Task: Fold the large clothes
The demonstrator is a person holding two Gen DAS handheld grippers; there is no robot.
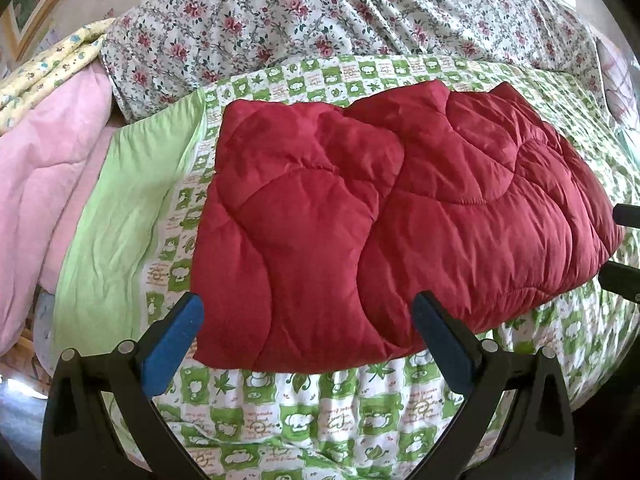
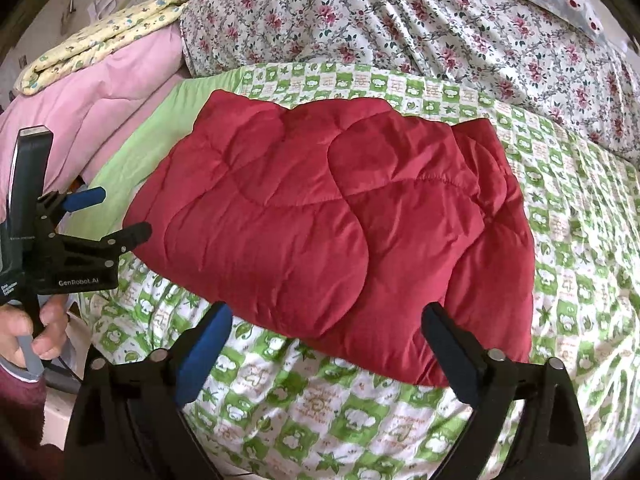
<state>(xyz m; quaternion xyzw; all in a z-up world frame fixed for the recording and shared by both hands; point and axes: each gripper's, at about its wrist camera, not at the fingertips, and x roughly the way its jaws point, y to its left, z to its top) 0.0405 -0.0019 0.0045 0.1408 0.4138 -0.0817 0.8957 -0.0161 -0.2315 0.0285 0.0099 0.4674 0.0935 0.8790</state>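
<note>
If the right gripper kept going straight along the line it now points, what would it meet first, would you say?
Most likely the near edge of the folded red quilted garment: the right gripper points down at it, jaws open and empty. Depth is unclear, so it might touch the green patterned bedcover first.

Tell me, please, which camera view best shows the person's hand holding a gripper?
The right wrist view: the hand grips the left gripper's handle at the frame's left edge. The left wrist view shows no hand, only gripper fingers.

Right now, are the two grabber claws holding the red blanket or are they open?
Left gripper: open, holding nothing.
Right gripper: open, holding nothing.
Red quilted piece lies folded on the bed.
</note>
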